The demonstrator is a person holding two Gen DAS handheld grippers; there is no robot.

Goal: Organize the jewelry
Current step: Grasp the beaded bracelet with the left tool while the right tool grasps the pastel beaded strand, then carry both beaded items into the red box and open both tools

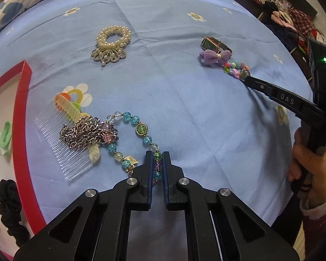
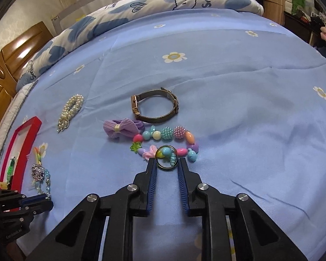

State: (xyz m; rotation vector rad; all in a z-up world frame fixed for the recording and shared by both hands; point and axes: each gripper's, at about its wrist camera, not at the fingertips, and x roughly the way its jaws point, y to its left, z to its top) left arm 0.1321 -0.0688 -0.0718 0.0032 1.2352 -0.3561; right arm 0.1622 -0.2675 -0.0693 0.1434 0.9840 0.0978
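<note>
Left gripper [image 1: 157, 156] is clamped on the near end of the blue-and-green glass bead bracelet [image 1: 130, 128], jaws nearly together with beads pinched between the blue pads. Bracelet's far end is tangled with the silver chain pile [image 1: 81, 134], which lies over the clear plastic hair comb [image 1: 60, 143]. Just left of that sits the red-rimmed box [image 1: 25, 117], already holding a black scrunchie [image 1: 9, 204] and a green hair tie [image 1: 4, 134].

Right gripper [image 2: 167, 162] is parted, jaws straddling the gold ring [image 2: 167, 157] on the pastel plastic bead bracelet [image 2: 165, 140]; not closed on it. Beyond lie the purple bow hair tie [image 2: 119, 128] and the mesh-band watch [image 2: 156, 106]; the pearl bracelet [image 2: 70, 111] lies off to the left, all on the blue flowered sheet [image 2: 250, 108].

Step looks like pickup, two items at once. Next: lift left slowly so the chain slips off, then carry to the box; right needs to close first.
</note>
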